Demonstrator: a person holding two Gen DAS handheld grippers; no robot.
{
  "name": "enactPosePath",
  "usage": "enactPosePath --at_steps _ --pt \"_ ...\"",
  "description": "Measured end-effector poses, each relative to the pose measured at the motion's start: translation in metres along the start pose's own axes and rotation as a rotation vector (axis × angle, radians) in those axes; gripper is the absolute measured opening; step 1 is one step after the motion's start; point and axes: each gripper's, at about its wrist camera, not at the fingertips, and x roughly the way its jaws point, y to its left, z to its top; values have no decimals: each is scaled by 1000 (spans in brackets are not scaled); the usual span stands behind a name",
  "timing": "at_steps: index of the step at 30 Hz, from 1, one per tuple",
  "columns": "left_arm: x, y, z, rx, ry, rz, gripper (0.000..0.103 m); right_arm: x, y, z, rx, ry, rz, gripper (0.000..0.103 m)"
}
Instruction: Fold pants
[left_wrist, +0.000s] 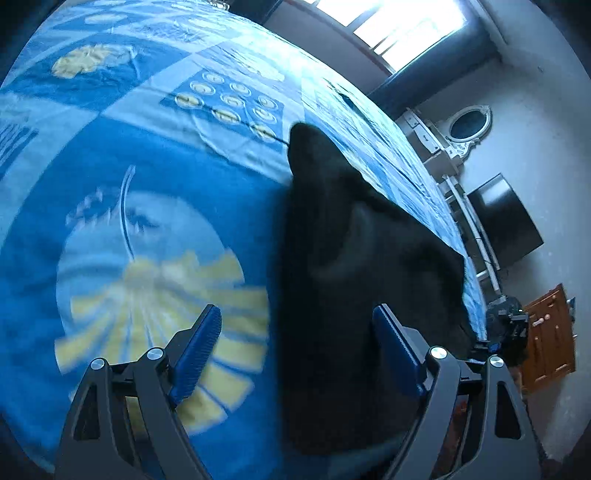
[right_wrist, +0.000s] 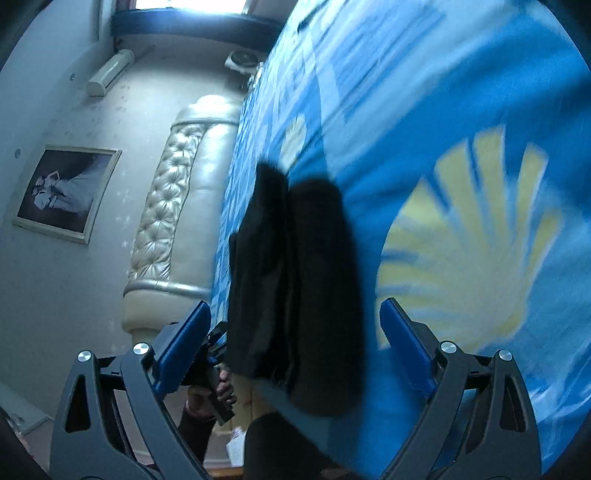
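Black pants lie on a blue bedspread patterned with pale-yellow fans and light-blue patches.

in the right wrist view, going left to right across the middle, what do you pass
framed picture → padded headboard → black pants → yellow fan pattern on the blue bedspread

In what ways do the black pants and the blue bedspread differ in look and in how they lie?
Colour: the pants are plain black; the bedspread is blue with pale and yellow patterns.
Extent: the pants form a narrow strip near the bed's edge; the bedspread covers the whole bed.
Layers: the pants lie bunched in long folds on top; the bedspread lies spread flat underneath.
Shared: both are soft cloth, and neither is gripped by any tongs.
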Motion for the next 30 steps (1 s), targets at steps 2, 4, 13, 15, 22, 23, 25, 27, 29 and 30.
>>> enactPosePath --at_steps 2,4,13,15,22,23,25,27,29,30 --pt "0 -1 -10 -43 15 -55 83 12 6 -11 -5 34 0 93" --pt "0 -2 -16 -63 12 -75 83 19 9 -18 -14 59 -17 93" --pt "7 -14 -19 -61 24 -89 79 46 22 -42 -84 85 -172 49" --pt "9 -14 -20 -71 29 -82 62 46 20 -41 -94 87 -163 45" --pt "3 -28 -27 -52 -1 -21 46 40 27 -28 -168 103 -177 39" --pt "3 -30 -27 -47 -3 -15 44 39 28 -27 -181 100 -183 39" --pt "3 -34 -29 -43 -10 -7 43 38 26 -25 -190 105 -185 39" --pt "3 -34 -31 -42 -12 -3 43 34 23 -23 -207 103 -189 39" --pt "4 -36 -33 -40 -20 5 42 34 24 -21 -228 106 -194 38" --pt "5 -38 -33 -36 -22 8 42 36 26 -21 -230 105 -195 38"
